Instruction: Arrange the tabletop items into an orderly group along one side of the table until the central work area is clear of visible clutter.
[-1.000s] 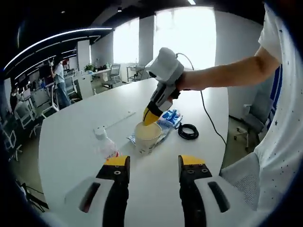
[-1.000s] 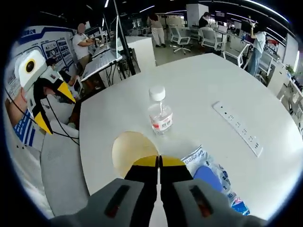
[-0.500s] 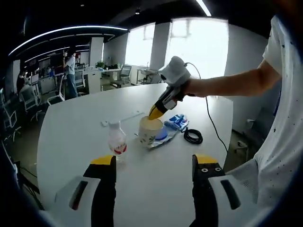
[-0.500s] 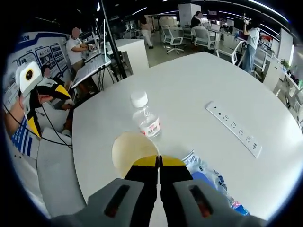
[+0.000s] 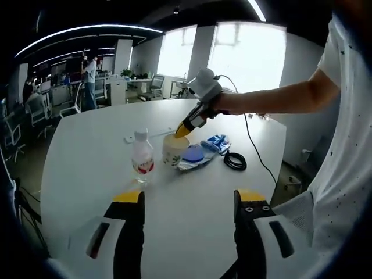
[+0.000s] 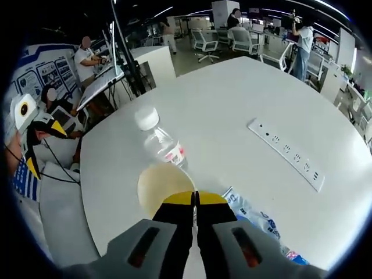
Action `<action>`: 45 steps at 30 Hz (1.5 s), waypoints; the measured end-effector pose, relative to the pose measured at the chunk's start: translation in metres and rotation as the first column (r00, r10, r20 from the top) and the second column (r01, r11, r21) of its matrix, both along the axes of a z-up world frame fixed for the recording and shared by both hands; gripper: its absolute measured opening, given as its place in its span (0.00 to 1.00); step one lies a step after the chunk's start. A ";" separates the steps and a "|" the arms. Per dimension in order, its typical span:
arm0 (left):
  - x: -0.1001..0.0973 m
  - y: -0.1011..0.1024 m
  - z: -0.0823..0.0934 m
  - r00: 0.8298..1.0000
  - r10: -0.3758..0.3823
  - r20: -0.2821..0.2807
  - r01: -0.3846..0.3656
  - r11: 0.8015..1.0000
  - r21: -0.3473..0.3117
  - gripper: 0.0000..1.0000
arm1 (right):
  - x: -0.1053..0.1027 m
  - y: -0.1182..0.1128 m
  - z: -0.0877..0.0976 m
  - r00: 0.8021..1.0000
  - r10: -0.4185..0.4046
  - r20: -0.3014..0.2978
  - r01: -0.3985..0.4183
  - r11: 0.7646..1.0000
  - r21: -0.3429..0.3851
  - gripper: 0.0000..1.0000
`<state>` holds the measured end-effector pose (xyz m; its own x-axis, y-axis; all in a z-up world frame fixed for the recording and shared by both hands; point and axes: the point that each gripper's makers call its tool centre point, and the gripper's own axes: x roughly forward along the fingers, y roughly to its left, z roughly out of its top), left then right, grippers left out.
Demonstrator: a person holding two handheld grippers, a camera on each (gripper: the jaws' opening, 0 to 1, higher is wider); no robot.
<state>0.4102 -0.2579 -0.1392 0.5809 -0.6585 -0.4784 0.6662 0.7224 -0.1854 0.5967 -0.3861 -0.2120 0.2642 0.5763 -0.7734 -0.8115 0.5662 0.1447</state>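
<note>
A cream paper cup (image 5: 172, 152) stands on the white table (image 5: 87, 157), between a small clear water bottle (image 5: 142, 160) with a white cap and a blue-and-white packet (image 5: 200, 155). My right gripper (image 5: 181, 131) reaches in from the right, shut on the cup's rim. In the right gripper view the right gripper (image 6: 195, 199) pinches the near rim of the cup (image 6: 161, 185), with the bottle (image 6: 161, 145) just beyond it and the packet (image 6: 256, 216) to the right. My left gripper (image 5: 190, 199) is open over bare table near the front edge; in the right gripper view the left gripper (image 6: 32, 131) shows at far left.
A white power strip (image 6: 286, 154) lies further out on the table. A black coiled cable (image 5: 235, 161) rests right of the packet. The table edge curves close on the left of the right gripper view. Office desks, chairs and people stand beyond.
My right gripper has carried the cup off the packet to a spot beside the bottle. The left gripper has drawn back from the group, still open.
</note>
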 end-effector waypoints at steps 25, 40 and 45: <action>-0.001 -0.003 -0.008 1.000 0.003 -0.009 -0.003 0.999 -0.040 0.60 | 0.012 0.013 -0.035 0.998 0.004 -0.061 -0.007 0.999 -0.048 0.00; 0.000 -0.003 -0.013 1.000 0.008 -0.017 -0.009 0.999 -0.048 0.59 | 0.020 0.012 -0.048 0.997 0.007 -0.078 -0.012 0.998 -0.056 0.00; 0.001 -0.004 -0.013 1.000 0.007 -0.015 -0.008 0.998 -0.057 0.58 | 0.021 0.014 -0.052 0.997 0.017 -0.078 -0.022 0.998 -0.064 0.00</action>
